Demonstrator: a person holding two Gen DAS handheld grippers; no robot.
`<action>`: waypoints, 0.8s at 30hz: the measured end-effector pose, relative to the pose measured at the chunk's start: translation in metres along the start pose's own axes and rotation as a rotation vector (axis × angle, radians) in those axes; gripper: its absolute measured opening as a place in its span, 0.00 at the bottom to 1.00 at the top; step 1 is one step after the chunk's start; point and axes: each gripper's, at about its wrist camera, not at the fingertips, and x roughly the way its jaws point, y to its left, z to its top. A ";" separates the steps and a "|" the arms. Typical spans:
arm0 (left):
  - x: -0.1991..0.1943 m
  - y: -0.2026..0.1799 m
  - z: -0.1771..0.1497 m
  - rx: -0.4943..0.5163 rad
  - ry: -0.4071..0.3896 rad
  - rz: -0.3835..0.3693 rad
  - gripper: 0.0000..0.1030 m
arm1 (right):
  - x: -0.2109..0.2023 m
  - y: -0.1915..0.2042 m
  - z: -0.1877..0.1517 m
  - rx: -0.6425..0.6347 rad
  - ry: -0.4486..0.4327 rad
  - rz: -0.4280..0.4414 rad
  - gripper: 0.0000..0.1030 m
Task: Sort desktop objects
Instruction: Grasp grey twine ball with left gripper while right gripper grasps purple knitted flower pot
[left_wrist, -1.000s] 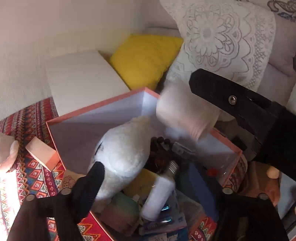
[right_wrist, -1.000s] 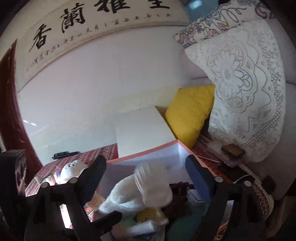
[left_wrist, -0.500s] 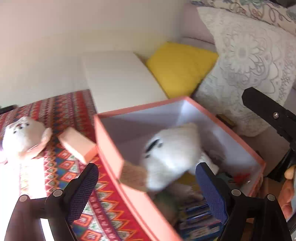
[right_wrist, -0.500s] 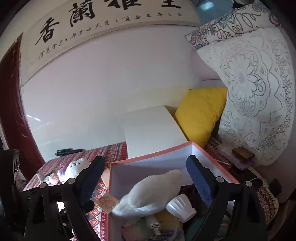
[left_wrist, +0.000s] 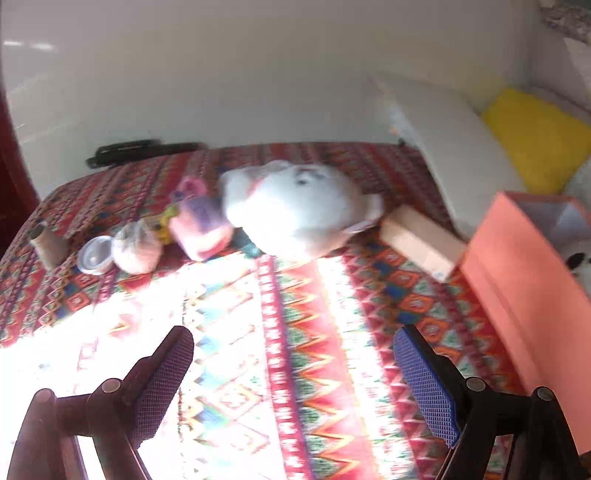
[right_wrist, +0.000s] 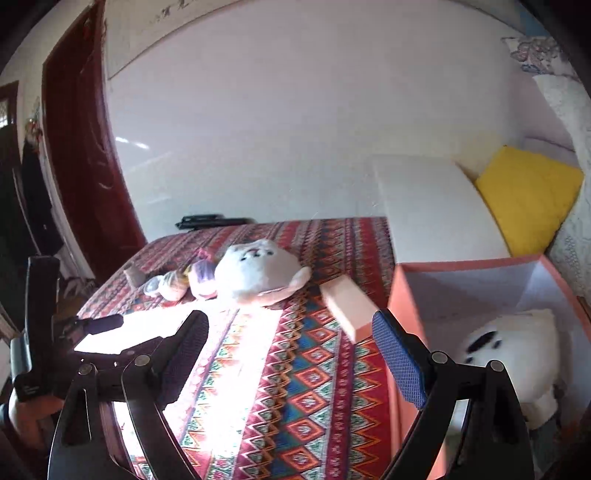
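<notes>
Red patterned cloth covers the surface (left_wrist: 295, 332), and both tools hover over it with nothing between their blue pads. The left tool (left_wrist: 293, 387) stands wide open, as does the right tool (right_wrist: 291, 354). Well ahead of both lies a white plush toy (right_wrist: 258, 273) face up on the cloth, with a purple-and-pink soft toy (left_wrist: 201, 229) touching its left side and a small pink box (right_wrist: 347, 302) just beside it on the right. Farther left sit a clear lid (left_wrist: 95, 254) and a cardboard roll (left_wrist: 48, 243). An orange storage box (right_wrist: 406, 295) stands at the right edge, just beside the right tool's right finger; another white plush (right_wrist: 513, 354) lies inside it.
</notes>
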 end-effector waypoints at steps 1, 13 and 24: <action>0.011 0.016 -0.003 0.009 0.002 0.030 0.89 | 0.014 0.012 -0.002 -0.014 0.028 0.024 0.90; 0.110 0.149 0.025 -0.075 -0.017 0.062 0.89 | 0.204 0.127 0.028 -0.100 0.243 0.254 0.89; 0.191 0.139 0.044 0.014 0.018 0.029 0.83 | 0.361 0.185 0.036 -0.353 0.336 0.084 0.79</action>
